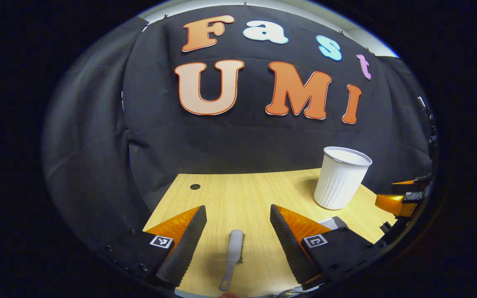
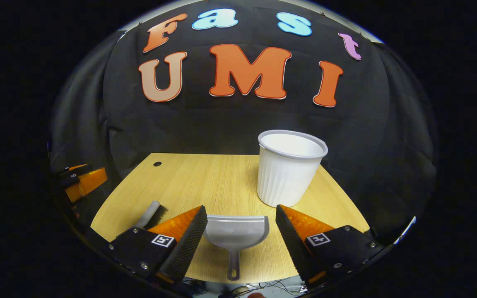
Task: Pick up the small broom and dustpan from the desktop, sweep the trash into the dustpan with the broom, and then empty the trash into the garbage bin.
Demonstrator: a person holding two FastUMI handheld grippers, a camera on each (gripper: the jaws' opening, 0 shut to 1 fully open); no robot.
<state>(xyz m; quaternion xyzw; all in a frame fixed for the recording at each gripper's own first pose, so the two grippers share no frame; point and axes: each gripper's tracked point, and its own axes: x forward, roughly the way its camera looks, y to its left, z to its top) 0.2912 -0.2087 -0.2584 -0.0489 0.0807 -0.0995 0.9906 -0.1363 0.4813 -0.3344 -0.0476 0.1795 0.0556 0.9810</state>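
In the left gripper view a small grey broom [image 1: 232,257] lies flat on the wooden desktop [image 1: 238,194], handle toward me. My left gripper [image 1: 237,225] hangs open above it, one finger on each side, not touching. In the right gripper view a grey dustpan [image 2: 236,234] lies on the desktop [image 2: 205,178], handle toward me, between the open fingers of my right gripper [image 2: 238,223]. The broom [image 2: 152,214] lies to its left, partly behind a finger. A white ribbed bin [image 2: 289,167] stands behind the dustpan; the same bin [image 1: 341,178] stands at right in the left gripper view.
The other gripper [image 1: 404,198] shows at the right edge of the left gripper view, and another [image 2: 82,180] at the left edge of the right gripper view. A small round hole [image 2: 157,164] is in the desktop's far left corner. Cables lie below the near desk edge.
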